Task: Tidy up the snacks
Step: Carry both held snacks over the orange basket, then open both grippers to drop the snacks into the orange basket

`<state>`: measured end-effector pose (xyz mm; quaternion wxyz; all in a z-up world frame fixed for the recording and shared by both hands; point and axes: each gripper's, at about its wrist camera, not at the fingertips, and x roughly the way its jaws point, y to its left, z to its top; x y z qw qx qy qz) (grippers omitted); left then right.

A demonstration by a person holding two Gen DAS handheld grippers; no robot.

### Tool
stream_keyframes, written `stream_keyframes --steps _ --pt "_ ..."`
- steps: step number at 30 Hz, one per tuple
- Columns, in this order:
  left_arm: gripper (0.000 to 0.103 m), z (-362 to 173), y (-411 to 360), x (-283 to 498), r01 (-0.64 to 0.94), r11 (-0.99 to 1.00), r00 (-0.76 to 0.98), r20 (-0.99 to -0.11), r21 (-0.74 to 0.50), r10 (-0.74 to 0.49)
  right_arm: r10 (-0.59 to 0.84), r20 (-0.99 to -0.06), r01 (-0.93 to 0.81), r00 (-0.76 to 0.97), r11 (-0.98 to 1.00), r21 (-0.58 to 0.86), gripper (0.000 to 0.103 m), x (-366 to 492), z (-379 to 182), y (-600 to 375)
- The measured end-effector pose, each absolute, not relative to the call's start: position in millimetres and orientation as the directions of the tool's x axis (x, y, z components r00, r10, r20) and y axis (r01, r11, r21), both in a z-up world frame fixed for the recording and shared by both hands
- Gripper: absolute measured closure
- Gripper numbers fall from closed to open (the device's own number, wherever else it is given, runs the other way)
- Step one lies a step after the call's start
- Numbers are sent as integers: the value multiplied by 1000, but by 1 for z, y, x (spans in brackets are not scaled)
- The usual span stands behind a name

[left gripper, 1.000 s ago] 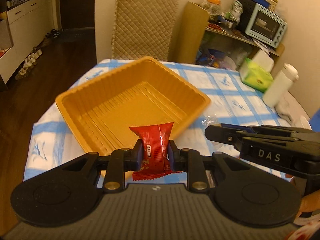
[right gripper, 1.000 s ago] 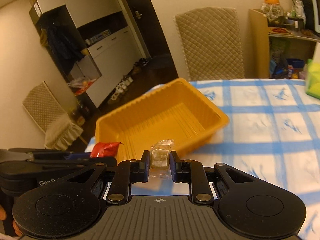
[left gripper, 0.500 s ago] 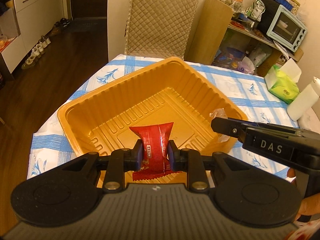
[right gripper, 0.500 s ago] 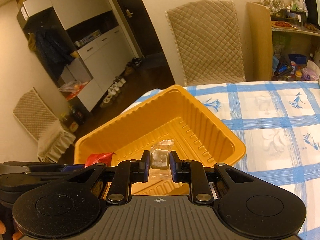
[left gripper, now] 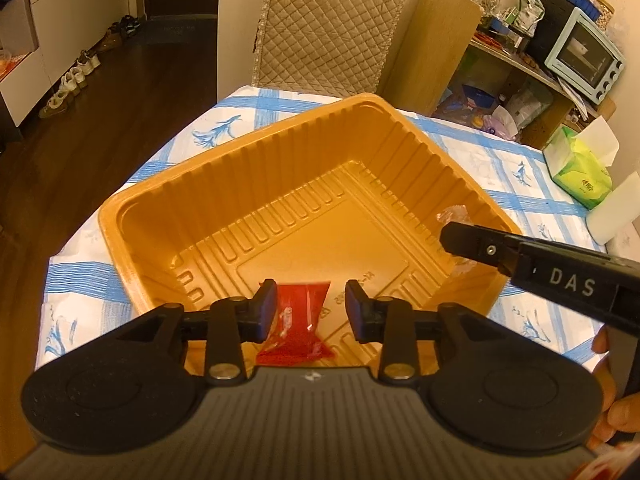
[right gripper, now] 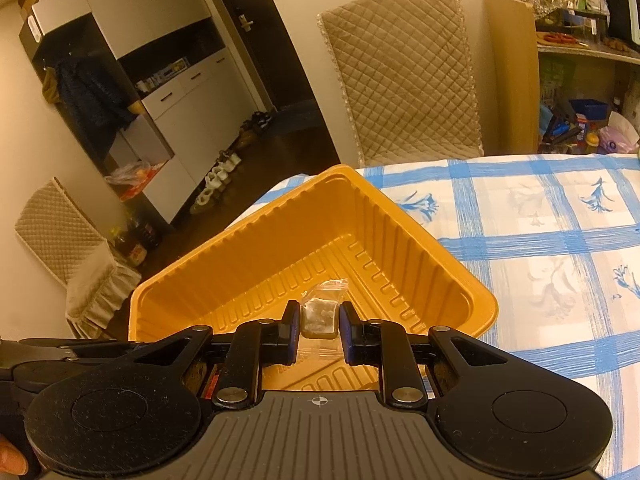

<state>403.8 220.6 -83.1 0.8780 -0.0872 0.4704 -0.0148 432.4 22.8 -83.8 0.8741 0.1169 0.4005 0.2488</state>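
An orange plastic tray [left gripper: 248, 184] sits on the blue-checked tablecloth; it also shows in the right wrist view [right gripper: 256, 248]. My left gripper [left gripper: 310, 306] is over the tray's near side with its jaws open. The red snack packet [left gripper: 300, 320] hangs loose between them, touching only the left pad. My right gripper [right gripper: 319, 326] is over the tray too, still shut on a small clear-wrapped pale candy [right gripper: 319, 316]. In the left wrist view the right gripper's finger [left gripper: 480, 242] reaches over the tray's right rim with the clear wrapper [left gripper: 454, 214] at its tip.
A quilted chair [left gripper: 332, 28] stands behind the table. A green tissue box [left gripper: 582, 172] and a white bottle [left gripper: 614, 212] stand at the table's right. Shelves with a toaster oven [left gripper: 584, 60] lie beyond. The table's left edge drops to dark floor [left gripper: 80, 140].
Both grippers moved forward over the tray. My left gripper's jaws opened and let go of the red packet. The right gripper still holds the candy.
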Motion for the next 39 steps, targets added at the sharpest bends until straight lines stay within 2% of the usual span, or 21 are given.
stream_keyframes --steps 12,18,19,20,21,23,28,33,37,39 --pt "69 -84 231 396 -66 987 546 -833 -149 -89 534 -651 -354 539 845 401 82 435 -87 32" --pt "64 -81 233 394 -67 987 550 -831 -145 -85 548 -639 -359 541 837 414 80 436 -85 36" --pt "61 -80 233 393 -67 987 551 -830 -144 -83 549 -640 -357 538 836 417 79 436 -84 37" --pt "60 -79 233 392 -66 988 554 -829 -142 -82 548 -639 -353 540 837 419 67 436 -82 37" --pt "60 -78 232 391 -64 988 556 -827 -139 -80 547 -632 -348 550 837 422 46 435 -81 36" --pt "59 -75 232 389 -61 989 560 -825 -136 -79 537 -603 -340 590 842 418 33 429 -76 33" --pt "45 -68 231 379 -62 989 569 -819 -132 -73 529 -603 -330 597 847 416 32 422 -67 27" --pt "39 -58 225 367 -56 991 580 -812 -125 -70 512 -600 -314 614 857 409 26 407 -58 16" --pt "31 -47 220 352 -54 991 591 -804 -120 -65 516 -590 -302 620 852 428 25 392 -51 1" --pt "31 -42 217 343 -51 992 597 -800 -117 -63 516 -584 -295 626 851 435 25 382 -49 -7"
